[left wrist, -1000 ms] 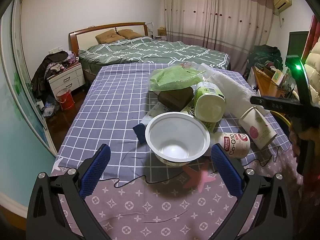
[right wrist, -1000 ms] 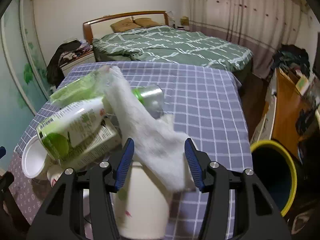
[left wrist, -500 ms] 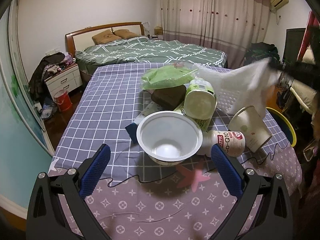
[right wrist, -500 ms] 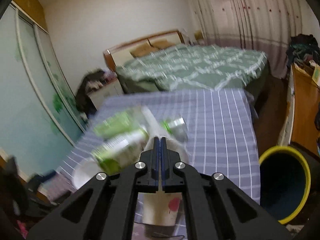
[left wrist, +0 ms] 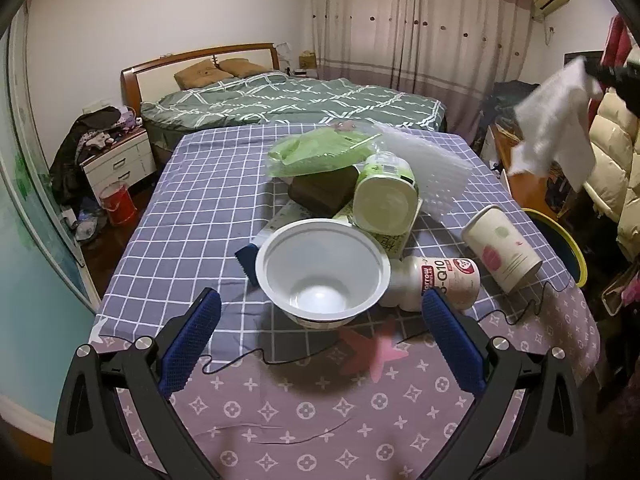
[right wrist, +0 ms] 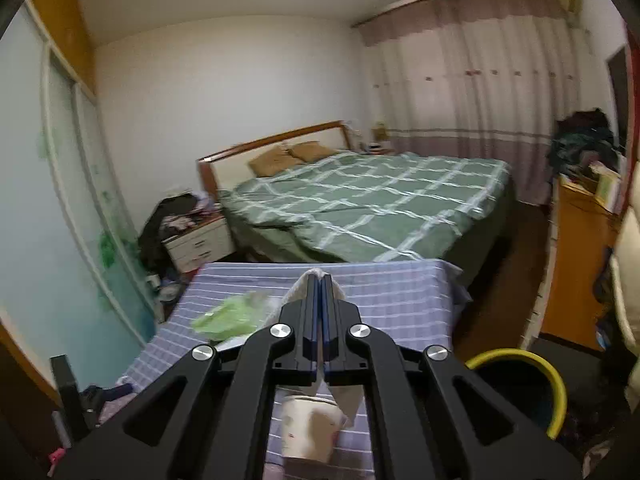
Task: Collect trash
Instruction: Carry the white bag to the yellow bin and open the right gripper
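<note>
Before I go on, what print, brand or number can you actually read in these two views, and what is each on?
"Q10", with a first letter cut off by the bowl rim: on the white bottle lying on its side by the white bowl.
Small vertical word in a red patch on that bottle: too small to read.
Label on the green-and-white bottle: too small.
Paper cup: pictures only, no words.
Right wrist view: nothing readable.

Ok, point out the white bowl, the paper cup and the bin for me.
Bowl (left wrist: 320,298): left wrist view, inner bottom.
Cup (left wrist: 505,249): left wrist view, side wall.
Bin (right wrist: 558,388): right wrist view, yellow rim.
</note>
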Motion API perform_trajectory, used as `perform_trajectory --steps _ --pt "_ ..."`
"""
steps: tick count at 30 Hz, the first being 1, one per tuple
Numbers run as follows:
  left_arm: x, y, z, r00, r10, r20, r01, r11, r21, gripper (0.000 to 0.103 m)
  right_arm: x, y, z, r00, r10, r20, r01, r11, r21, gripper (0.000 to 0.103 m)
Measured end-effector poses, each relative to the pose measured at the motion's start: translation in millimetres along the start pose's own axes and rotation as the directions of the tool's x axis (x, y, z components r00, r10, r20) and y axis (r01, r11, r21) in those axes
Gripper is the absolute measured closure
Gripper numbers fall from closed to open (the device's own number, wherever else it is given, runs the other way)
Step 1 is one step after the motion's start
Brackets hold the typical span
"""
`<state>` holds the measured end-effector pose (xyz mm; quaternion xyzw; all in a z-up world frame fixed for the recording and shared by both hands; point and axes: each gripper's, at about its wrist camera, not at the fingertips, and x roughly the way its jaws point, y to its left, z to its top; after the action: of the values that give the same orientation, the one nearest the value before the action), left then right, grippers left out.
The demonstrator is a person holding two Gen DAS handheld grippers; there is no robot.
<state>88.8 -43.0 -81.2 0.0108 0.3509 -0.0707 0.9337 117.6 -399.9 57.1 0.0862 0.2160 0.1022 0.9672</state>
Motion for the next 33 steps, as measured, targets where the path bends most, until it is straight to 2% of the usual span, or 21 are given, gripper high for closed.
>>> perform_trajectory --steps 5,10,19,21,22,23,24,33 --pt "3.3 -8.4 1.0 1.0 -0.013 -0.007 0.013 1.0 0.017 0.004 2.0 -52.5 -11.2 0.992 -0.123 -0.037 0.126 0.99 0.067 0.101" --pt "7.2 -15.0 3.6 1.0 -0.023 -0.016 0.024 0.999 0.026 0.004 14.4 -103.2 -33.5 0.966 -0.239 -0.101 0.25 0.961 0.115 0.101" --pt "2.7 -6.5 5.8 1.0 -0.005 -0.02 0.005 1.0 0.023 0.004 72.0 -179.2 -89.6 0.888 -0.352 -0.297 0.411 0.897 0.165 0.101" --pt "2.6 -5.1 5.1 1.0 -0.001 -0.028 0.001 1.0 0.023 0.004 81.4 -188.0 -98.8 0.866 -0.376 -0.33 0.443 0.883 0.155 0.098" --pt "3.4 -3.8 4.7 0.999 -0.001 -0.035 0.002 1.0 0.019 0.004 83.9 -190.3 -102.1 0.861 -0.379 -0.339 0.449 0.88 0.156 0.092" --pt "3.6 -2.3 4.4 0.999 -0.003 -0.04 0.003 1.0 0.014 0.004 84.9 -192.5 -105.5 0.859 -0.377 -0.346 0.45 0.878 0.16 0.085" --pt "4.4 -0.6 3.9 0.999 -0.004 -0.047 0.005 1.0 0.008 0.004 85.0 -193.6 -107.9 0.857 -0.378 -0.35 0.452 0.877 0.161 0.082" --pt "17.3 7.5 -10.7 0.997 -0.006 -0.076 0.008 1.0 0.021 0.004 70.2 -181.2 -108.3 0.882 -0.351 -0.313 0.415 0.895 0.166 0.072"
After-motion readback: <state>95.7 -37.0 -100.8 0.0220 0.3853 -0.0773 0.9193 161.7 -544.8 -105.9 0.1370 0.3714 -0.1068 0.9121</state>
